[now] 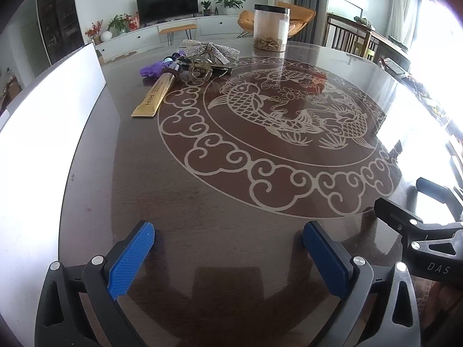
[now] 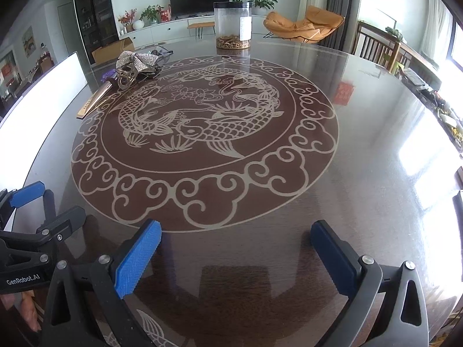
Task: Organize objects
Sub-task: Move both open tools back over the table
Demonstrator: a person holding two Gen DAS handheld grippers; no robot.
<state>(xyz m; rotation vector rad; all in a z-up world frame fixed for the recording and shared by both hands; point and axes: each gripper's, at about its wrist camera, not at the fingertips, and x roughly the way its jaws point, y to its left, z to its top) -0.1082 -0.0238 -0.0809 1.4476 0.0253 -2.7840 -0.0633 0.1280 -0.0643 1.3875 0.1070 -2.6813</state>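
Note:
A small heap lies at the far left of the round table: a gold tube (image 1: 153,95) (image 2: 94,101), a purple hair tie (image 1: 152,69), a silver glitter bow (image 1: 211,49) (image 2: 139,59) and a gold claw clip (image 1: 199,68) (image 2: 126,76). A clear jar (image 1: 271,27) (image 2: 233,26) with a black lid stands at the far edge. My left gripper (image 1: 228,231) is open above the near table edge, nothing between its blue pads. My right gripper (image 2: 237,231) is open too, to the right of the left one, also empty.
The dark glass table (image 1: 202,202) (image 2: 361,159) bears a fish and cloud pattern in its middle. A white board (image 1: 43,133) (image 2: 40,101) stands along the left edge. Chairs (image 2: 373,46) and a cluttered side table (image 2: 439,107) sit beyond the right rim.

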